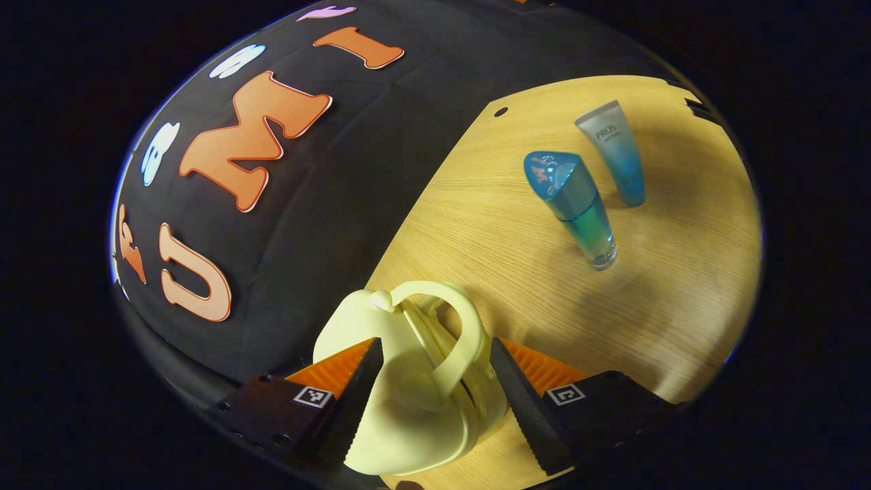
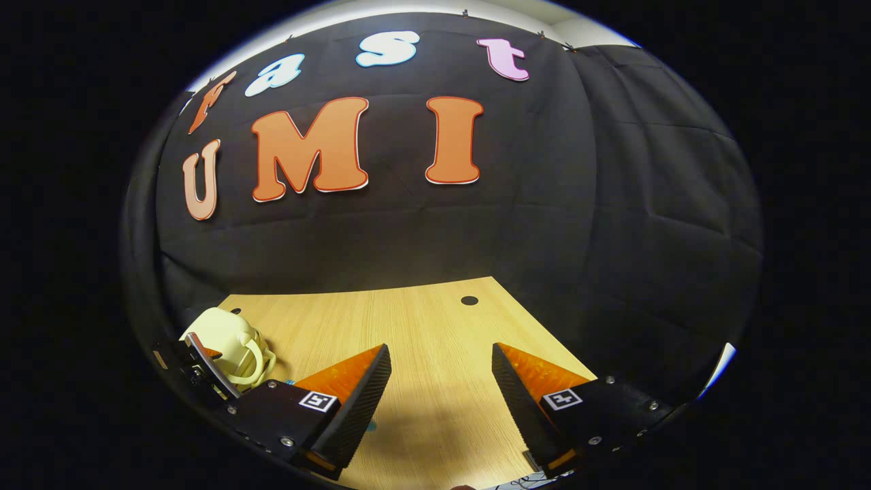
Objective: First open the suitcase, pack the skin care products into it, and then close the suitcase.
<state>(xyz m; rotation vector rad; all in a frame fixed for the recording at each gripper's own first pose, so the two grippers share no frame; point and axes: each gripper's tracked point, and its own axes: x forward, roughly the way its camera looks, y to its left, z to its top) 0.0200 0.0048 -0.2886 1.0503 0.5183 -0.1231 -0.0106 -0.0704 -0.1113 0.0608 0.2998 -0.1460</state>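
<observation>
We find the left gripper [image 1: 435, 371] in the left gripper view with its two fingers spread wide on either side of a small pale yellow suitcase [image 1: 408, 381]. The case stands on the wooden table [image 1: 680, 299] with its looped carry handle [image 1: 452, 333] facing the camera and lying between the fingers. We cannot confirm that either finger presses on the shell: the left one appears close against it, the right one stands just beside it, so we record the jaws as parted and not clamped. The suitcase looks closed, its two halves meeting along a seam, though the near side is partly cut off by the edge of the view. Farther along the table, well apart from the case, we note two skin care products standing near one another: a blue bottle [image 1: 575, 204] with a wedge-shaped cap and clear base, and beside it a squeeze tube [image 1: 616, 153] that fades from pale grey at the crimped end to blue at the cap end, resting on its cap. A small dark round hole [image 1: 501, 111] marks the table near the black cloth wall. In the right gripper view, the right gripper [image 2: 441, 378] hovers above bare tabletop with its fingers wide apart and nothing between them. At the lower left of that view we see the yellow suitcase [image 2: 221, 337] again, with the other gripper set against it.
</observation>
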